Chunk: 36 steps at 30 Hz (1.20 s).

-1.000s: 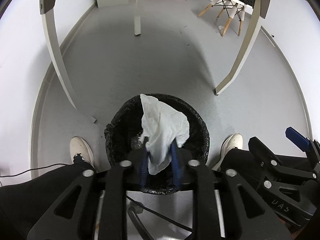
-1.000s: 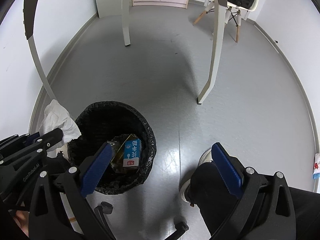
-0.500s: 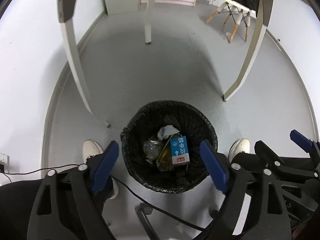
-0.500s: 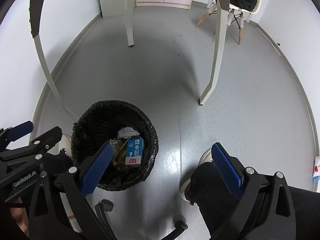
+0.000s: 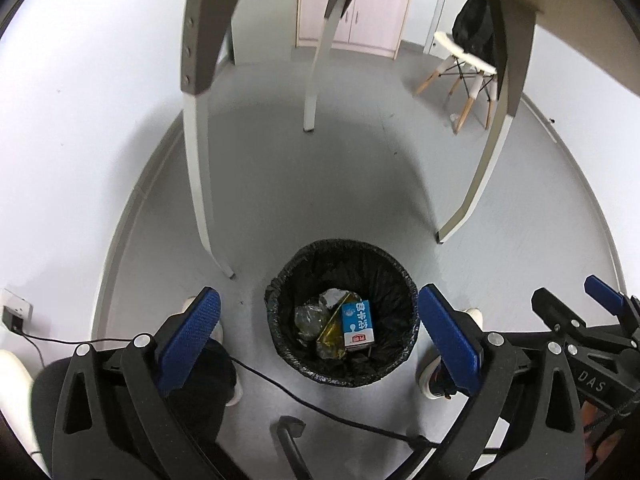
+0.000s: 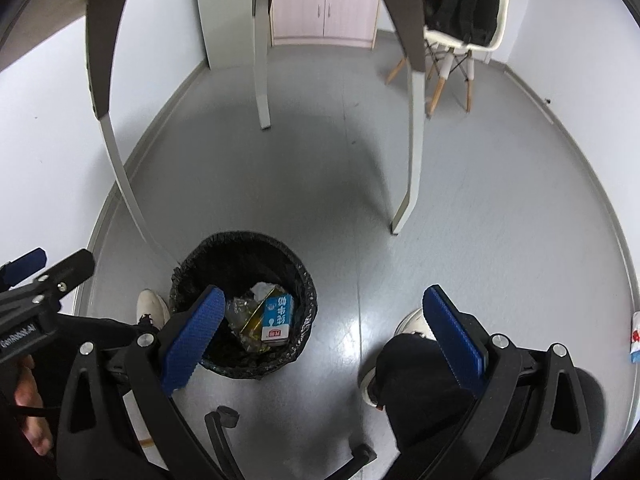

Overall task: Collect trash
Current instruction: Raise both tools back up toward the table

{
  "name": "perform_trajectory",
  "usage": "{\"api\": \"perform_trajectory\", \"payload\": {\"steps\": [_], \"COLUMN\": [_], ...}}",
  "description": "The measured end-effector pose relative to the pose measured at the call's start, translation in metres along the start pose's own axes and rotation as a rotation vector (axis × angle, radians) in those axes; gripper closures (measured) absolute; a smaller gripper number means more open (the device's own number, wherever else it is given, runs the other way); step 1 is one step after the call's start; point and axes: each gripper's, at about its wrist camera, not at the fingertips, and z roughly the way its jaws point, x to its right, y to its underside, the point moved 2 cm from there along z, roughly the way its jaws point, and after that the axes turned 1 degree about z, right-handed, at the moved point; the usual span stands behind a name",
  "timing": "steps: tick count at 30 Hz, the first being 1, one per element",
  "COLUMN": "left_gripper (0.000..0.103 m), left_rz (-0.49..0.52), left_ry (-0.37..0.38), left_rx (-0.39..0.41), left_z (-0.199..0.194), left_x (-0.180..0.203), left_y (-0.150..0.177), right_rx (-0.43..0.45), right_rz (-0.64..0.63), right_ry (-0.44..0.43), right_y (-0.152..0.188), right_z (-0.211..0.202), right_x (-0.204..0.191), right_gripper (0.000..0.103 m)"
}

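Black-lined trash bin (image 5: 340, 316) sits on grey floor (image 5: 304, 200) under a table, between the person's two white shoes. Inside it: blue-and-white milk carton (image 5: 357, 323) lying flat, label up, touching a yellowish crumpled wrapper (image 5: 330, 334) on its left; clear crumpled plastic (image 5: 308, 316) further left; a white tissue wad (image 5: 334, 297) just behind the carton, partly buried. Same contents seen from right wrist view, carton (image 6: 277, 318) toward the right wall of the bin (image 6: 240, 256).

Left gripper (image 5: 320, 336) above the bin, pointing steeply down, jaws opening and spread wide, blue pads either side of the bin rim in view, nothing between them, nothing touched. Right gripper (image 6: 332, 334) also wide apart and empty, off to the right of the bin, its left pad overlapping the bin's near rim in view, right pad over the person's dark trouser leg (image 6: 420, 372).

White table legs (image 5: 200, 184) stand behind the bin. Black cable (image 5: 280, 388) runs across floor in front of the bin. Chair with wooden legs (image 5: 464, 76) far back right, well apart, dark bag on it
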Motion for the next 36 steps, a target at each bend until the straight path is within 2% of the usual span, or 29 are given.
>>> {"api": "perform_trajectory", "payload": {"steps": [21,29,36], "left_gripper": [0.006,0.006,0.006], "left_rz": [0.016,0.019,0.014], "left_ry": [0.047,0.050,0.043], "left_rx": [0.161,0.225,0.264], "left_z": [-0.120,-0.161,-0.180], "left_x": [0.006,0.008,0.006], "left_y": [-0.019,-0.043,-0.070], "right_rx": [0.250,0.329,0.379], "right_rz": [-0.001,-0.011,-0.017], "right_ry": [-0.020,-0.029,-0.035], "right_y": [-0.029,-0.051,-0.076], "right_z": [-0.140,-0.188,-0.216], "right_x": [0.009,0.008,0.007], "right_gripper": [0.008,0.008,0.008]}}
